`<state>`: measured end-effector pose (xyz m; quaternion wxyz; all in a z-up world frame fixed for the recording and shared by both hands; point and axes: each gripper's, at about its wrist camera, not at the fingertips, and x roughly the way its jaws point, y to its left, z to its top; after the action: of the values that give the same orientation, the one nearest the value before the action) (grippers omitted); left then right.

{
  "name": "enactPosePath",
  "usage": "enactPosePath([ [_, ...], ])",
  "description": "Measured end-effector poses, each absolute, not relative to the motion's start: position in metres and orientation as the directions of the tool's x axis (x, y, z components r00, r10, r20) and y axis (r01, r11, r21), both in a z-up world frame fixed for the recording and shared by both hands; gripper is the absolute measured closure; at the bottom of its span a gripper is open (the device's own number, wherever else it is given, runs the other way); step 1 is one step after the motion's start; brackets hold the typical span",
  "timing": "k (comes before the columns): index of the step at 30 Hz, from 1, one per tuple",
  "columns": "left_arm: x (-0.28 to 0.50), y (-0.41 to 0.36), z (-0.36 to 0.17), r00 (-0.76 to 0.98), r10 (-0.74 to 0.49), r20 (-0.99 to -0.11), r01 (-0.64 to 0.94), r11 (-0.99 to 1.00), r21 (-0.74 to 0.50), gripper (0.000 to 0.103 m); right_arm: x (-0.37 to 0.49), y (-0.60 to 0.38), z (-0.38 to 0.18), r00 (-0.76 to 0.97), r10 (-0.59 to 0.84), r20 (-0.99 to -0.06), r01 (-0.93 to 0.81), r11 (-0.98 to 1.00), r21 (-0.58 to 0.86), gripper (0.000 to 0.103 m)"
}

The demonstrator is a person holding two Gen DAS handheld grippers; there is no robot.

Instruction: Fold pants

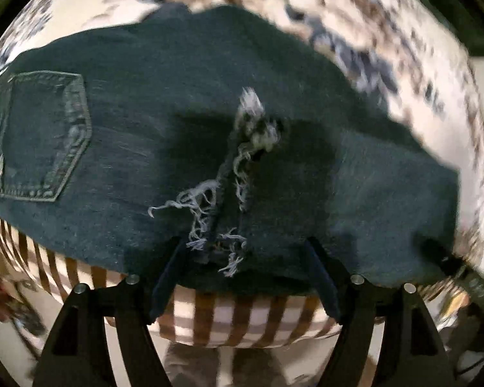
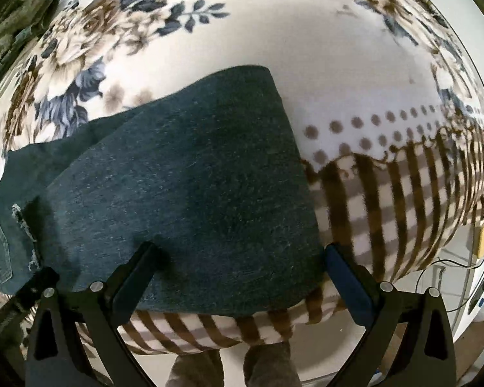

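Nearest the lens in both views are the black fingers of each tool, spread wide with nothing between them. The left tool hangs over the near edge of the pants, its fingers straddling a frayed hem at the lower centre of the frame; whether the tips touch the cloth cannot be told. The right tool is likewise wide open, one finger over the denim at lower left, the other just off the fold's right edge at lower right. The pants, dark denim, lie flat on a blanket with floral, dotted and checked print that covers a bed or similar soft surface, close to its near edge. A back pocket shows at the left of the left view, so the seat end lies there, with the legs apparently doubled back over it and the rounded fold at the right of the right view. Denim like this is likely fairly heavy and stiff enough to hold a crease, yet still limp when lifted, and not slippery. The loose threads would tear free if pinched alone, so a grip probably belongs on solid cloth behind the hem, taking all layers, with the other tool at the matching edge.
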<state>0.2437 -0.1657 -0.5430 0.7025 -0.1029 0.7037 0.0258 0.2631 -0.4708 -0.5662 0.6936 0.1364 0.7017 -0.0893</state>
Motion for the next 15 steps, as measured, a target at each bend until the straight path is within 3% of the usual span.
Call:
enactPosePath([
  [3,0.233,-0.143,-0.525,0.059,-0.142,-0.988,-0.224,0.963,-0.152,0.030,0.261,-0.467,-0.553,0.032,0.064,-0.997,0.311,0.948,0.071,0.000],
  [6,0.215,-0.119,-0.508,0.093,-0.139,-0.986,-0.255,0.954,-0.159,0.019,0.258,-0.457,-0.537,0.057,0.028,-0.998,0.265,0.963,0.042,0.000],
  [15,0.198,-0.056,-0.498,0.171,-0.140,-0.975,-0.469,0.859,-0.206,0.019,0.253,-0.402,-0.497,0.065,-0.003,-0.998,0.178,0.984,0.009,0.000],
])
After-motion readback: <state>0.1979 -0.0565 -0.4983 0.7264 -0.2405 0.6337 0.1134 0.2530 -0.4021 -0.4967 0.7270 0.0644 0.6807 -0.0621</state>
